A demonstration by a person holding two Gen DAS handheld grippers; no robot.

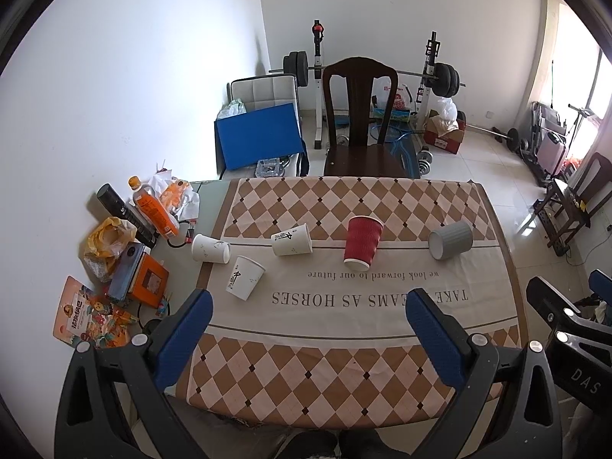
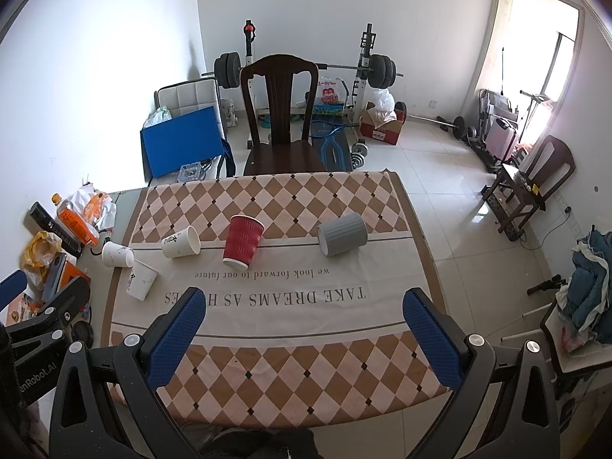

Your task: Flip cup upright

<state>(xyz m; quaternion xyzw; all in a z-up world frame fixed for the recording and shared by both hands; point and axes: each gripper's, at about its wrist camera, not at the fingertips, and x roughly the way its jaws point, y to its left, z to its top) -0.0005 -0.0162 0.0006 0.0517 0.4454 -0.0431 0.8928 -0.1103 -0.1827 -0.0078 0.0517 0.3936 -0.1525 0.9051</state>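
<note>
Several cups rest on the checked tablecloth (image 1: 306, 359). A red ribbed paper cup (image 1: 361, 243) (image 2: 243, 242) stands mouth up. A grey ribbed cup (image 1: 450, 240) (image 2: 341, 235) lies on its side. A white paper cup (image 1: 292, 240) (image 2: 181, 242) lies on its side, and another white one (image 1: 210, 248) (image 2: 118, 254) lies off the cloth's left edge. A third white cup (image 1: 244, 277) (image 2: 141, 280) stands upright. My left gripper (image 1: 308, 311) is open and empty above the near cloth. My right gripper (image 2: 304, 308) is open and empty too, well short of the cups.
Clutter lies along the table's left edge: an orange drink bottle (image 1: 153, 208), a black can (image 1: 114, 201), snack bags (image 1: 84, 317) and an orange box (image 1: 149, 281). A dark wooden chair (image 1: 359, 122) stands behind the table. The right gripper's body (image 1: 566, 325) shows at right.
</note>
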